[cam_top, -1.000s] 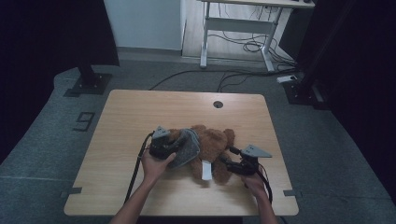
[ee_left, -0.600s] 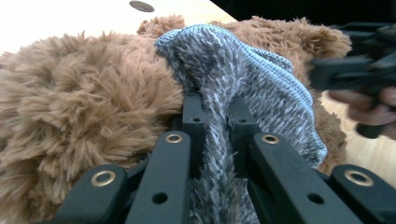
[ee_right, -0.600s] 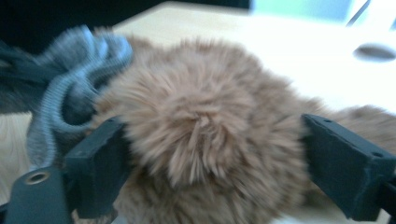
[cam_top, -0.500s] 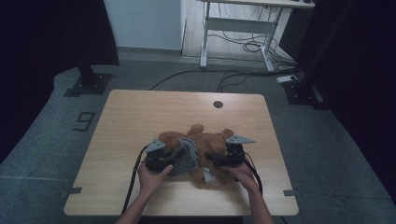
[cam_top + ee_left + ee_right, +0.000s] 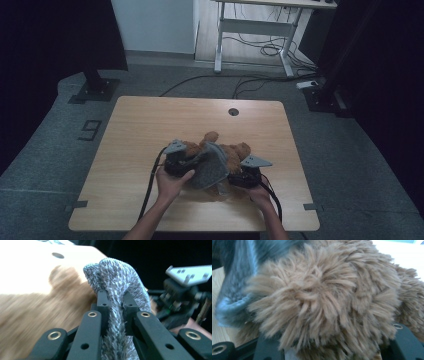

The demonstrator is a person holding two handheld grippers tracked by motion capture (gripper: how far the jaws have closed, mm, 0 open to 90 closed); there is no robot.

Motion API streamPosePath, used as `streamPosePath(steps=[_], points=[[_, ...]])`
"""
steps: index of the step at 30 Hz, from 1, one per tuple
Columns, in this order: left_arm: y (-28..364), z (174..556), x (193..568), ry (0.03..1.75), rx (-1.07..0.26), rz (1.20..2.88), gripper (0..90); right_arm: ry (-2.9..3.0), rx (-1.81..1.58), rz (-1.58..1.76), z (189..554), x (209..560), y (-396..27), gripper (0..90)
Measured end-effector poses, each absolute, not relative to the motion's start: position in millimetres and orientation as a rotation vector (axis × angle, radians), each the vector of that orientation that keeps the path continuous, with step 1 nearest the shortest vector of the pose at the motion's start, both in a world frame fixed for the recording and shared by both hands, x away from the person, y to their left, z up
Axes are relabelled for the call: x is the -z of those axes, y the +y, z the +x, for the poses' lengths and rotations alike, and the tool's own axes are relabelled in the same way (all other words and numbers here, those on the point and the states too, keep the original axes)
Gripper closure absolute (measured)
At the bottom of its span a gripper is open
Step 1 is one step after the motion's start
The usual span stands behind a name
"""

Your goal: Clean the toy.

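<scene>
Left claw (image 5: 113,302): gripping a fold of the grey knitted garment (image 5: 117,277), its two black jaws pinching the cloth tight between them, with the fold bulging out above the tips.
Right claw (image 5: 239,176): pressing into the brown fur at the toy's near right side; its jaws have just been closing with fur between them, but the fur is hiding the tips, so I cannot tell whether they are gripping.
Plush toy (image 5: 235,152): a shaggy, tan-brown stuffed animal, lying on the near middle of the table, with one fuzzy limb sticking up toward the far side.
Garment: grey, fuzzy, speckled knit, draping over the toy's middle and left part, bunching up where the left claw is holding it.
Hands: the left hand (image 5: 172,181) and right hand (image 5: 260,194) are coming in from the near edge, close on either side of the toy.
Table (image 5: 150,120): light wood, with a small round hole (image 5: 233,111) near its far edge.
</scene>
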State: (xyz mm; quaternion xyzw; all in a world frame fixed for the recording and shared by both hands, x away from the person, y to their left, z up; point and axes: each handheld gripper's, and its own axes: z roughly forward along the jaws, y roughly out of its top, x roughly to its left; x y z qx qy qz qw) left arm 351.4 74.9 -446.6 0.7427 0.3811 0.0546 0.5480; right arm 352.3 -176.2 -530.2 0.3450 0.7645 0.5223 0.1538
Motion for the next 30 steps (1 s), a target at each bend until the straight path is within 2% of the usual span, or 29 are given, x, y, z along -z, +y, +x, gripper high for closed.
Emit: streamPosePath(steps=[4, 7, 11, 21, 26, 30], points=[[33.9, 363.6, 436.5, 0.866, -0.116, 1.803, 80.1, 2.174, -1.488, 0.962, 346.9, 532.1, -174.8, 43.2], [8.9, 377.3, 446.6, 0.91, -0.117, 1.88, 79.9, 2.158, -1.478, 0.948, 344.0, 532.7, -173.5, 43.1], [9.3, 385.3, 458.6, 0.959, -0.099, 1.878, 80.1, 2.146, -1.461, 0.945, 341.7, 535.8, -173.6, 43.9], [53.0, 380.2, 447.5, 1.032, -0.28, 1.919, 80.1, 2.147, -1.521, 0.981, 342.2, 538.5, -177.6, 46.2], [102.7, 379.0, 455.2, 1.113, -0.341, 1.893, 80.5, 2.14, -1.539, 0.983, 341.9, 539.7, -179.1, 46.2], [145.4, 373.7, 461.3, 1.162, -0.314, 1.802, 80.6, 2.147, -1.555, 0.975, 341.6, 540.8, -179.3, 46.4]])
